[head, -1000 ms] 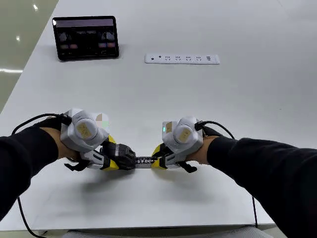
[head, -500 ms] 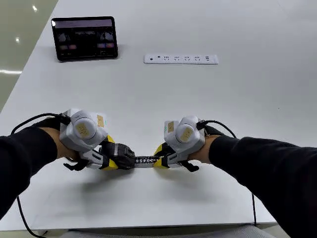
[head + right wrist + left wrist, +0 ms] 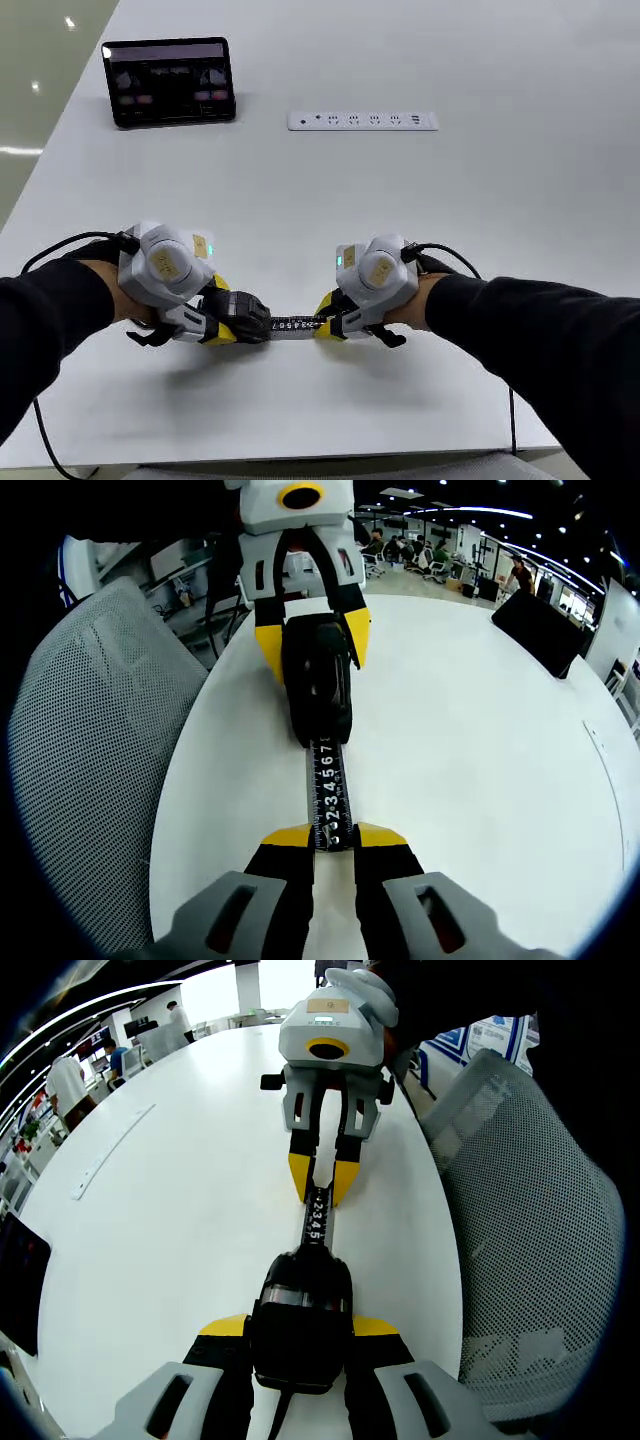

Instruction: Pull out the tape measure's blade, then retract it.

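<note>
A black tape measure case (image 3: pixel 241 316) rests low on the white table (image 3: pixel 330 200), held between the yellow-tipped jaws of my left gripper (image 3: pixel 222 328). The case (image 3: pixel 300 1305) sits between those jaws in the left gripper view. A short length of numbered blade (image 3: pixel 292 324) runs from the case to my right gripper (image 3: pixel 326 328), which is shut on the blade's end. In the right gripper view the blade (image 3: pixel 329 790) leads from my right gripper (image 3: pixel 331 838) to the case (image 3: pixel 317 685). The two grippers face each other, a short gap apart.
A black tablet (image 3: pixel 169 80) stands at the table's far left. A white power strip (image 3: pixel 362 121) lies at the far middle. A grey mesh chair (image 3: pixel 520 1220) stands by the table's near edge. Cables trail from both grippers.
The right gripper has drawn slightly to the right, and a little more blade shows between the case and the right gripper. The left gripper has barely moved.
</note>
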A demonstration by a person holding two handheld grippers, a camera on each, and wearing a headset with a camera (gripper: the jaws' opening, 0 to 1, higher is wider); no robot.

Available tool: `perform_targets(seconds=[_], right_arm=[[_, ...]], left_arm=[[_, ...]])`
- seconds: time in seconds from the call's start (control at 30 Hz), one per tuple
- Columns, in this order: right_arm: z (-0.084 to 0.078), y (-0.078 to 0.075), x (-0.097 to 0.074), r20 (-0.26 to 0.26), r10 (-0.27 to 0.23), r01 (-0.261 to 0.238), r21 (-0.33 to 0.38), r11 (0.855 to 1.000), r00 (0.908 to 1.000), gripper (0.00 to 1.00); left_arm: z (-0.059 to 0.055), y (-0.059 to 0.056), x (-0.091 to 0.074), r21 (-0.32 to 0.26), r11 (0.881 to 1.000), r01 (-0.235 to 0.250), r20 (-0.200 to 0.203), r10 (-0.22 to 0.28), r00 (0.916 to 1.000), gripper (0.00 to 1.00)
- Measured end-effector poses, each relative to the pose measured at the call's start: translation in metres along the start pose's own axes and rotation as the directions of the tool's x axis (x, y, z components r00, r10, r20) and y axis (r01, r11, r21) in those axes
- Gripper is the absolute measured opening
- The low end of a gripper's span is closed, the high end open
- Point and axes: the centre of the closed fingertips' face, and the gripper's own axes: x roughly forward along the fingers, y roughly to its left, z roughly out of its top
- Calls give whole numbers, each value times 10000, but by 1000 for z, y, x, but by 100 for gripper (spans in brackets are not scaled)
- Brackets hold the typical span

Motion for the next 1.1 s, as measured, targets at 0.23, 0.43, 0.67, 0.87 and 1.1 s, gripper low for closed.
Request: perform_targets(seconds=[0.23, 0.43, 0.67, 0.87, 1.1], right_arm=[[-3, 0, -3, -17, -32, 32, 20, 10000, 10000, 10], [-5, -1, -5, -34, -22, 22, 25, 10000, 10000, 10], [-9, -2, -8, -40, -43, 43, 78, 10000, 10000, 10], [-13, -3, -12, -79, -74, 74, 81, 9999, 9999, 10], [-19, -3, -17, -162, -99, 100, 70, 9999, 9998, 10]], left_arm=[[1, -1, 0, -27, 10000, -34, 62, 34, 10000, 31], [1, -1, 0, -7, 10000, -37, 42, 37, 10000, 31], [0, 0, 0, -39, 10000, -56, 41, 56, 10000, 31], [0, 0, 0, -42, 10000, -70, 34, 71, 10000, 31], [1, 0, 0, 19, 10000, -27, -9, 27, 10000, 31]])
